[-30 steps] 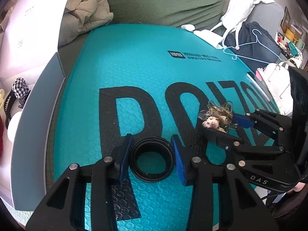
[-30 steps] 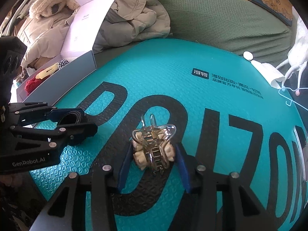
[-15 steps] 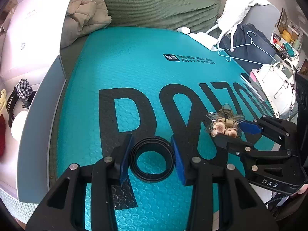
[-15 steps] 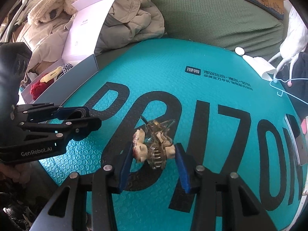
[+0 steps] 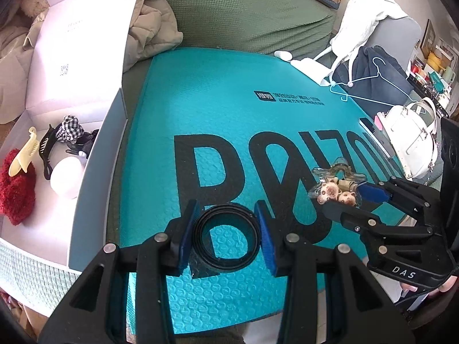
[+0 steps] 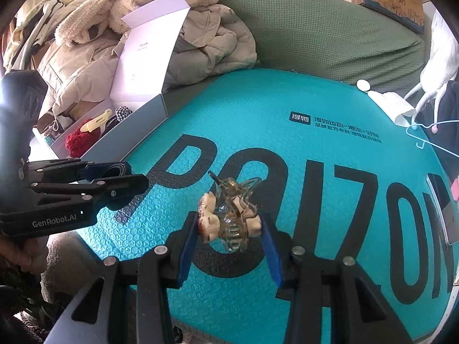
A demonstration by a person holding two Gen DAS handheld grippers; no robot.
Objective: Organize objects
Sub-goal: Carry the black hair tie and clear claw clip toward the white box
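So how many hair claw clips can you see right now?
3: a clear bear claw clip in the right hand-held gripper, plus a cream clip and a black clip in the open box. Others may be hidden.

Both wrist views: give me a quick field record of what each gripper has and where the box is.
left gripper: shut on black band
right gripper: shut on clear hair claw with bear charms
surface: teal bubble mailer
open box: to the left gripper's left, beside the mailer
box contents: red scrunchie, cream clip, checked scrunchie
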